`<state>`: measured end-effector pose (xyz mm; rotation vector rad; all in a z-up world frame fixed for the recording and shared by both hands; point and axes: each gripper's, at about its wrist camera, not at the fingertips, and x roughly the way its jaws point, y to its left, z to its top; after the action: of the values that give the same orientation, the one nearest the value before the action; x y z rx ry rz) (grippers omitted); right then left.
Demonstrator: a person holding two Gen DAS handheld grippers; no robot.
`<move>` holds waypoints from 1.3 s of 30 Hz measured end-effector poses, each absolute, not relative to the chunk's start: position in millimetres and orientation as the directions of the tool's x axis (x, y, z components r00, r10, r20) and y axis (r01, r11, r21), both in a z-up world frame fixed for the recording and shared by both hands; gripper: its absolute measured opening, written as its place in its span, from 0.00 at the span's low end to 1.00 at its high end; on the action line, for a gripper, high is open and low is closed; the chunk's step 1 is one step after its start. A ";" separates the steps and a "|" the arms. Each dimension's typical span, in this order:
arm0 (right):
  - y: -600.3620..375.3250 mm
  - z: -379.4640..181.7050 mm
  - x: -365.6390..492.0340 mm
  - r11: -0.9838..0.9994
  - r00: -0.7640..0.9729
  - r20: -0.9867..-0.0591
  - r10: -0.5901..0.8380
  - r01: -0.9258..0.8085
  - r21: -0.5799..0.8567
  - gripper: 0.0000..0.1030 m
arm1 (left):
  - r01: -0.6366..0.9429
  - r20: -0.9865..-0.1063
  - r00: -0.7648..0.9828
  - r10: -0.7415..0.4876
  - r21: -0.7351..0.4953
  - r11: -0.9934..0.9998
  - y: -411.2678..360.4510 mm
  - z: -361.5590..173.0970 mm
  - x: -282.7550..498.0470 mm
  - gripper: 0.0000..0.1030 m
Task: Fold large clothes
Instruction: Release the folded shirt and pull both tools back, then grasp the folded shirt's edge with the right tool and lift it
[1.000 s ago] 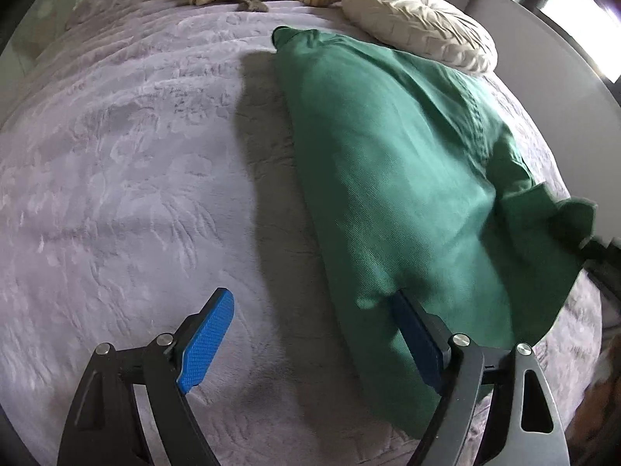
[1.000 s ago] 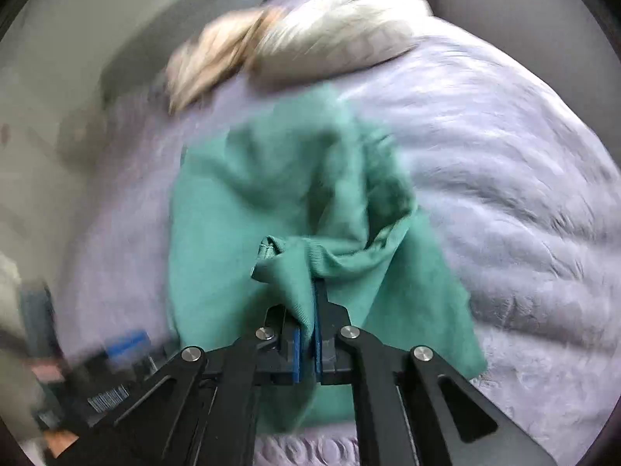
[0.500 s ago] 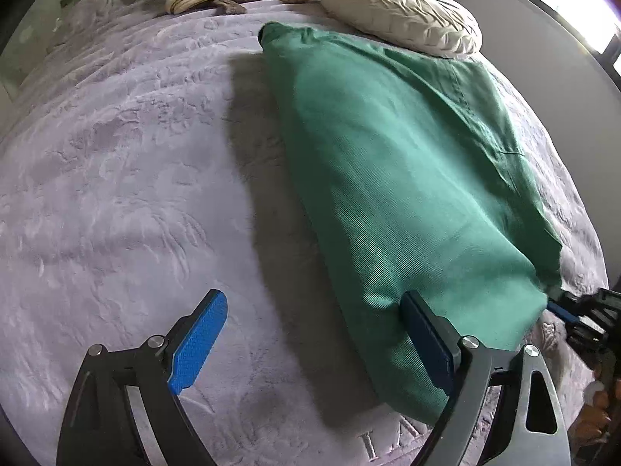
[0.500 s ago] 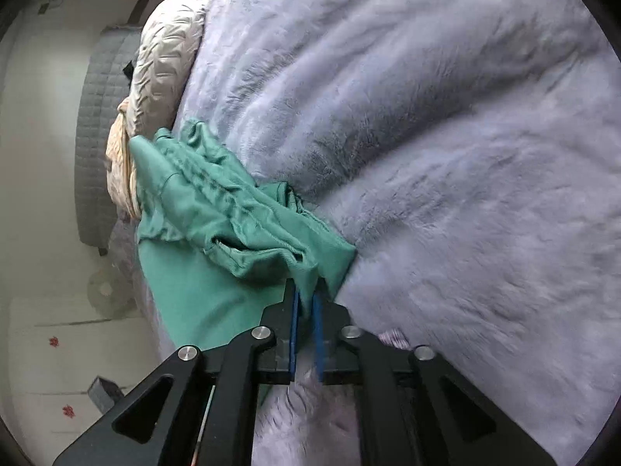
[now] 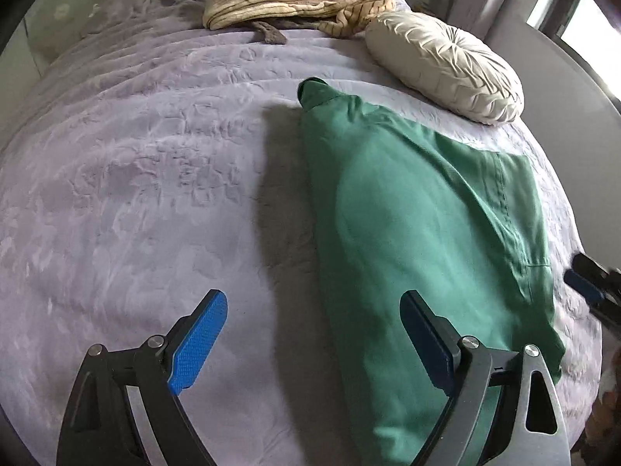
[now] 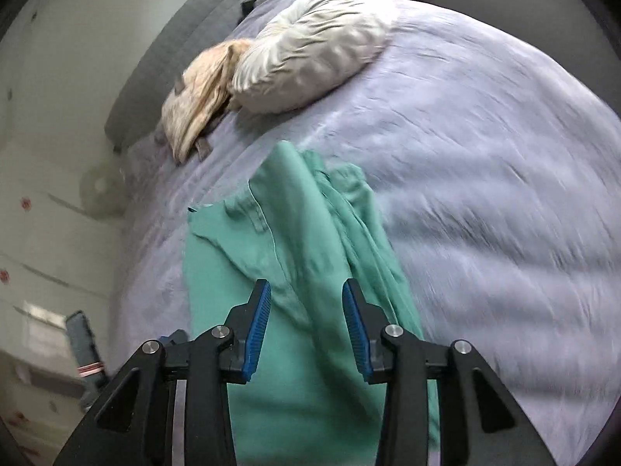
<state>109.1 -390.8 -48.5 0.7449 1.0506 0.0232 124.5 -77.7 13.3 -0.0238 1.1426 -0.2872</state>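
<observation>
Green garment (image 5: 419, 225): lies folded lengthwise on the bed, a long strip running from the near edge up toward the cushions; in the right wrist view (image 6: 310, 272) its upper layer is rumpled, with a seam and a flap showing near the far end.
Bedspread (image 5: 155, 178): pale lilac, plush, with an embossed pattern; it covers the whole bed under the garment.
Left gripper (image 5: 314, 345): hovers over the near end of the bed, jaws spread wide with nothing between the pads; the left blue pad is above bare bedspread, the right blue pad is above the garment's near left edge.
Right gripper (image 6: 306, 322): seen from its own camera above the garment's near end, jaws opening and partly apart; green cloth lies below the gap, and the pads do not press on it. In the left wrist view its blue tip (image 5: 582, 285) shows at the right margin, just beside the garment's right edge.
Round cushion (image 5: 446, 66): cream, pleated, at the far right of the bed, near the garment's far end but apart from it.
Striped blanket (image 5: 295, 0): tan, bunched at the head of the bed, beside the cushion.
Sharpness: the right wrist view is motion-blurred, so fine detail of the cloth is unclear there.
</observation>
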 end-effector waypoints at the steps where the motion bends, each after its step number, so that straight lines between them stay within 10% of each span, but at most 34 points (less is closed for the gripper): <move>1: -387.9 -49.1 116.6 0.780 0.505 -0.793 0.340 0.320 0.538 0.42 | 0.215 -0.894 0.379 -0.237 -0.164 0.963 -80.7 11.4 124.7 0.89; 6: -383.1 -77.3 159.0 0.848 0.408 -0.866 0.288 0.312 0.429 0.42 | 0.197 -0.896 0.367 -0.249 -0.186 0.963 -88.5 3.6 123.8 0.89; 9: -386.6 -90.4 167.4 0.819 0.383 -0.845 0.374 0.291 0.494 0.04 | 0.184 -0.898 0.365 -0.246 -0.190 0.964 -88.5 5.6 123.8 0.89; 39: -437.6 -109.1 127.6 0.724 0.353 -0.810 0.469 0.372 0.581 0.16 | 0.228 -0.923 0.304 -0.236 -0.170 0.959 -108.7 -6.8 120.4 0.97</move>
<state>127.6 -437.6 -109.1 0.8138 1.2483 0.0727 120.4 -108.7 -6.8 -0.0076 1.2244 -0.3071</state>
